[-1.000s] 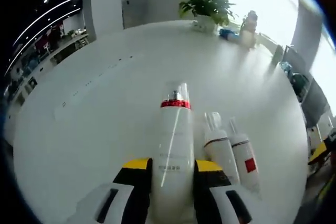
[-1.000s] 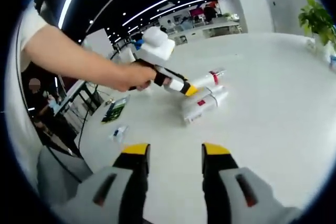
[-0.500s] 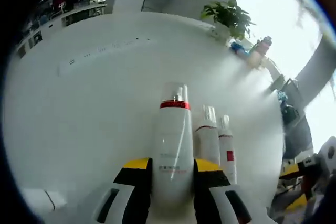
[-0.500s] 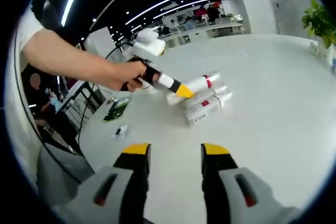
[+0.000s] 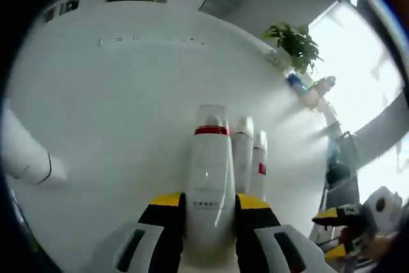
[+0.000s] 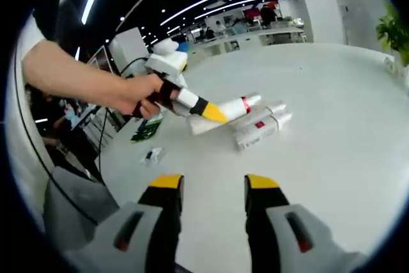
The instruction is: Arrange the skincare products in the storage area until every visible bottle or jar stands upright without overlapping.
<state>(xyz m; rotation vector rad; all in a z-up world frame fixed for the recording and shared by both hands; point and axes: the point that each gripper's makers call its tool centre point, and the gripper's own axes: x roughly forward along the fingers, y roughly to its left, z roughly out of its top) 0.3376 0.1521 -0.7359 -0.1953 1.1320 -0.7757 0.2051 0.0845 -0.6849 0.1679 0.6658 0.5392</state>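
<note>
Right now your left gripper point(image 5: 208, 206) has its yellow-tipped jaws closed on the lower body of the tall white bottle point(image 5: 209, 171), the one with a red band under a clear cap. From the right gripper view, that bottle point(image 6: 220, 114) lies tilted just above the white desk point(image 6: 332, 151), with your hand point(image 6: 144, 94) on the left gripper's handle. The jaws hide the bottle's base in the left gripper view, so you cannot see whether it touches the desk.

Just beside it lie two smaller white bottles point(image 5: 249, 161), side by side on the desk point(image 5: 115, 113) and touching each other; one carries a red label. In the right gripper view they point(image 6: 262, 126) lie flat, and the print on them is too small to read.

Your right gripper point(image 6: 208, 187) hovers above bare desk, well apart from the bottles, its jaws spread with nothing between them.

At the left edge of the left gripper view, a white cylindrical object point(image 5: 25, 158) is cut off, and you cannot tell what it is. A potted plant point(image 5: 294, 43) stands at the far desk edge, with a few blurred, unidentifiable items point(image 5: 310, 91) near it.
</note>
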